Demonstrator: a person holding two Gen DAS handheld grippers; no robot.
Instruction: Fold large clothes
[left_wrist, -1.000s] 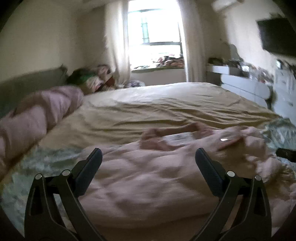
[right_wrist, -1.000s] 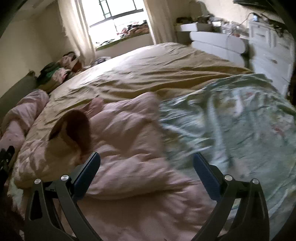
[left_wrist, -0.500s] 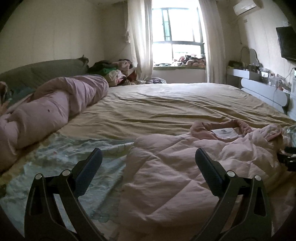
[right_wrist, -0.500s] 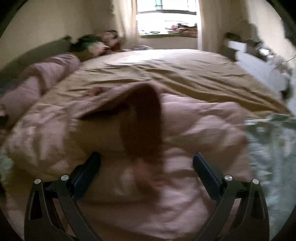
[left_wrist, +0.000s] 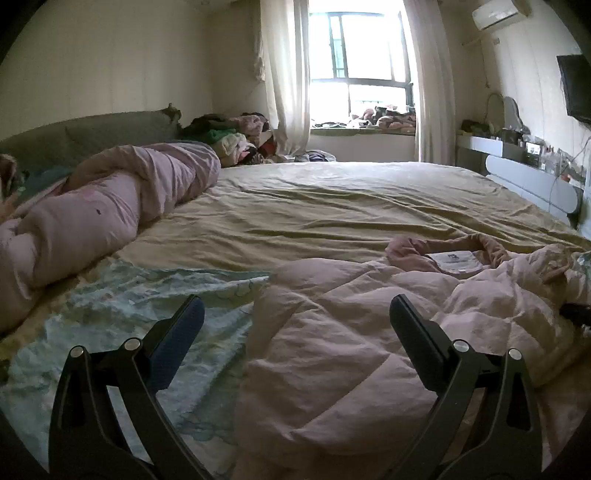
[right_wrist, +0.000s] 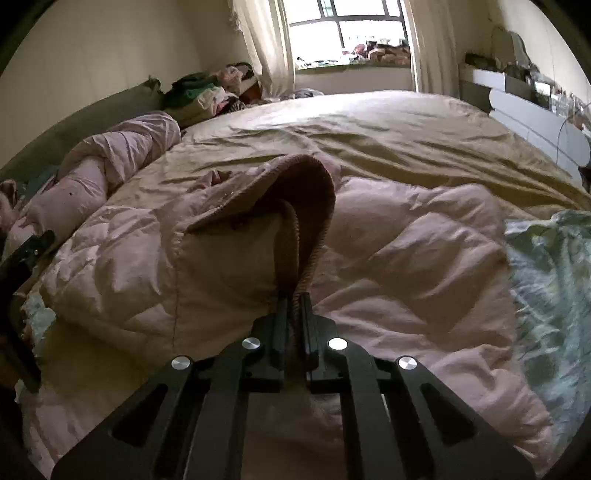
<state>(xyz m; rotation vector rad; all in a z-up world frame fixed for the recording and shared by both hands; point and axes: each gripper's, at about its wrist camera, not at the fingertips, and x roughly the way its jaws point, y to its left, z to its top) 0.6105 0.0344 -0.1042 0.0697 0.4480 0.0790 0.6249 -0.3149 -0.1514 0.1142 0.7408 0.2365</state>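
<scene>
Right tool is pinched down tight on the ribbed cuff of the pink puffer jacket, so that's one end of a sleeve (or a hem band, hard to be sure which) in hand and standing up a bit off the rest of the coat. Left tool is the opposite story: jaws spread wide, nothing between them, hovering just over the near left edge of the jacket where it meets the pale green floral sheet.

The jacket itself is lying in a rumpled heap at the near end of the bed, on top of the tan bedspread and partly over that floral sheet. From the left view you can see the collar with a white label facing up at the far side, so I'd guess it's lying open side up, but honestly it's too bunched to say for sure.

Progress-wise, my read is this is barely started. No clean fold lines anywhere, the body is all puffy wrinkles, nothing squared up. What looks done: one good grab. What's left: pretty much everything, i.e. spreading it flat, getting the sleeves tucked in, then folding the body over.

Also there's a rolled pink duvet along the left side of the bed, well apart from the jacket, not in the way.
</scene>
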